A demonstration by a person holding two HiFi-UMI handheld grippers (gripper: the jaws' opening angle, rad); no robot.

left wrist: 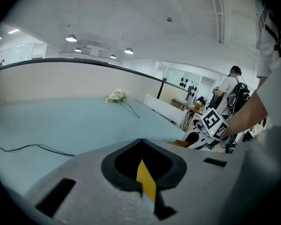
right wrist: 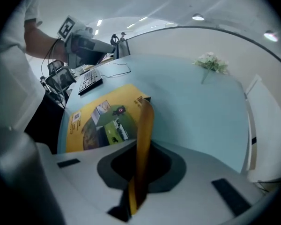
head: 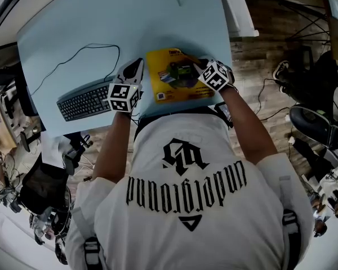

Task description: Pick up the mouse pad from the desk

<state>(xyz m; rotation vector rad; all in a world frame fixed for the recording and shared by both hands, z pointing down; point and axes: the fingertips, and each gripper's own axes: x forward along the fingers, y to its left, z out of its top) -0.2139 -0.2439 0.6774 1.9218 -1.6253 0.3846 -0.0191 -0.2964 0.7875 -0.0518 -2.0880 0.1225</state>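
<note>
A yellow mouse pad (head: 170,76) with printed pictures lies near the front edge of the light blue desk (head: 73,27). My right gripper (head: 200,67) is shut on the pad's right edge. In the right gripper view that edge of the pad (right wrist: 143,139) curls up between the jaws of the right gripper (right wrist: 136,193), while the rest lies flat. My left gripper (head: 137,66) is at the pad's left edge, beside the keyboard. In the left gripper view a yellow strip of the pad (left wrist: 146,182) sits pinched between the closed jaws of the left gripper (left wrist: 148,192).
A black keyboard (head: 84,101) lies left of the pad, and its thin cable (head: 73,58) loops across the desk. A sprig of white flowers (right wrist: 210,62) rests at the desk's far side. A white panel (right wrist: 267,125) stands past the right edge. Another person (left wrist: 232,86) stands in the background.
</note>
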